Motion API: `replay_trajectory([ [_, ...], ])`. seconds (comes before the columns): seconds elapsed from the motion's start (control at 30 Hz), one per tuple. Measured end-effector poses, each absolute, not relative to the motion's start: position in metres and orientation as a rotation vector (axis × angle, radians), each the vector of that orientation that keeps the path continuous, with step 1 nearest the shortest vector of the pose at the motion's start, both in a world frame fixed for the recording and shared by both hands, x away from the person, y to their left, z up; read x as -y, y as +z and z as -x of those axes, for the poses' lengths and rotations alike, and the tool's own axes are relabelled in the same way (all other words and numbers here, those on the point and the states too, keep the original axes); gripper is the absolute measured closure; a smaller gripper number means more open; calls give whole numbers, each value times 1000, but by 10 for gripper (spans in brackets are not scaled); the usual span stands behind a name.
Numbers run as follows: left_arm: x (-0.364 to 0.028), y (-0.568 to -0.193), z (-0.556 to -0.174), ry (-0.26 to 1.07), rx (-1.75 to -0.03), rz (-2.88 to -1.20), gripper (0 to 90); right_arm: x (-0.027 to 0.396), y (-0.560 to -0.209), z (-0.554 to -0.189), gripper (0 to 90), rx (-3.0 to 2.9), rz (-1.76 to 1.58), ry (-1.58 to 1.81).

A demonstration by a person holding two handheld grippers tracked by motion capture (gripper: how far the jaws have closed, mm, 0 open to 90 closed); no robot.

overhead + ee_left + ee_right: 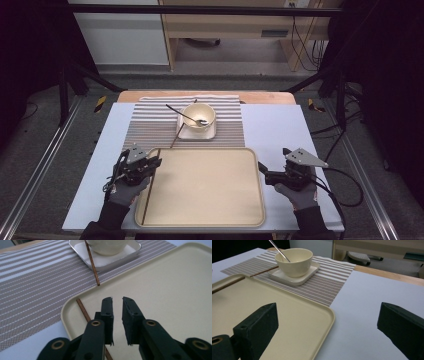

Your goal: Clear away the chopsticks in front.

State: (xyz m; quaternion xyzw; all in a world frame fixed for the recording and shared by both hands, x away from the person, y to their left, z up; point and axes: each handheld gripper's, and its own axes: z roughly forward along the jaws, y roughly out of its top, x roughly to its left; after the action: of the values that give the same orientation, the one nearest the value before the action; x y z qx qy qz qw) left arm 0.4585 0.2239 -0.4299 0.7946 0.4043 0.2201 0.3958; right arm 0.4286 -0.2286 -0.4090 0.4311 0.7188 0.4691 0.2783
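A beige tray (200, 148) lies at the front of the table. One brown chopstick (150, 192) rests inside it along its left rim. A second chopstick (177, 135) leans from the striped placemat (150, 125) onto a square white plate (212, 132). That plate carries a cream bowl (200, 114) with a spoon (182, 114) in it. My left gripper (117, 298) hovers over the tray's left corner. Its jaws stand a narrow gap apart with nothing between them, and the tray chopstick (82, 308) lies just below and to their left. My right gripper (329, 332) is wide open and empty, beside the tray's right rim (329, 315).
A pale blue sheet (270, 125) covers the table, with a wooden edge (265, 96) showing at the back. Black frame legs stand to both sides. Cables trail on the floor at the right. Cabinets stand beyond the table.
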Motion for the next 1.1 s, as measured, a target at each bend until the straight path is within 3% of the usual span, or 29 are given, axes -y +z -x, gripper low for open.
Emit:
replay_trajectory([
  [0.57, -212, -389, -491, 615, -988, -1942, 488, 230, -407, -429, 45, -1896, -1178, 1259],
  [1.1, -189, -389, -546, 654, -977, -1988, 391, 230, -407, -430, 52, -1887, -1190, 1250],
])
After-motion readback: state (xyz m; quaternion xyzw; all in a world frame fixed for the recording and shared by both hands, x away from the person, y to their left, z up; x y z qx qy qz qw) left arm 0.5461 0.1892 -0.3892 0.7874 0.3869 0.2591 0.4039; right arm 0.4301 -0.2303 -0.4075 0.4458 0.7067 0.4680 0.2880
